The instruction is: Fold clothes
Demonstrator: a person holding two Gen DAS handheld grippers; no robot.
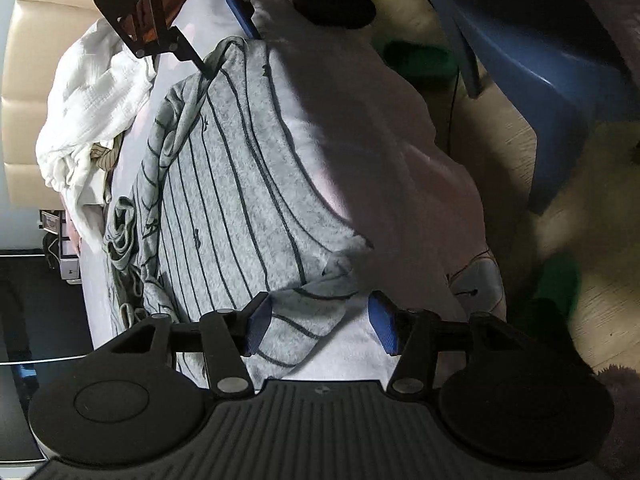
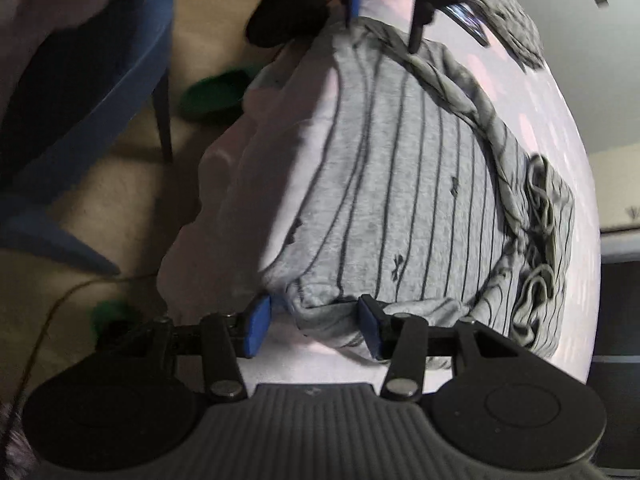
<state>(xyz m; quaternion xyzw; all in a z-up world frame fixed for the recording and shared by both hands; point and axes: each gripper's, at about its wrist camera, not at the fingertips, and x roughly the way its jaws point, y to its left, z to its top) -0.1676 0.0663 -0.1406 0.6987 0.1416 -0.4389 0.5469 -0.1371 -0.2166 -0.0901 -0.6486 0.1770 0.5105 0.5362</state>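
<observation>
Grey pin-striped knit garment (image 1: pixel 240 184) lies flat lengthwise on the pale bed sheet (image 1: pixel 380 168), one end corner loose between each gripper's parted blue pads, left gripper (image 1: pixel 320 326) and right gripper (image 2: pixel 314 326).

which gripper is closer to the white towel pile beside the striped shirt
Right. In the left wrist view the right gripper sits at the shirt's far end, next to the white towel pile. The left gripper is open over the near corner, farther off.
</observation>
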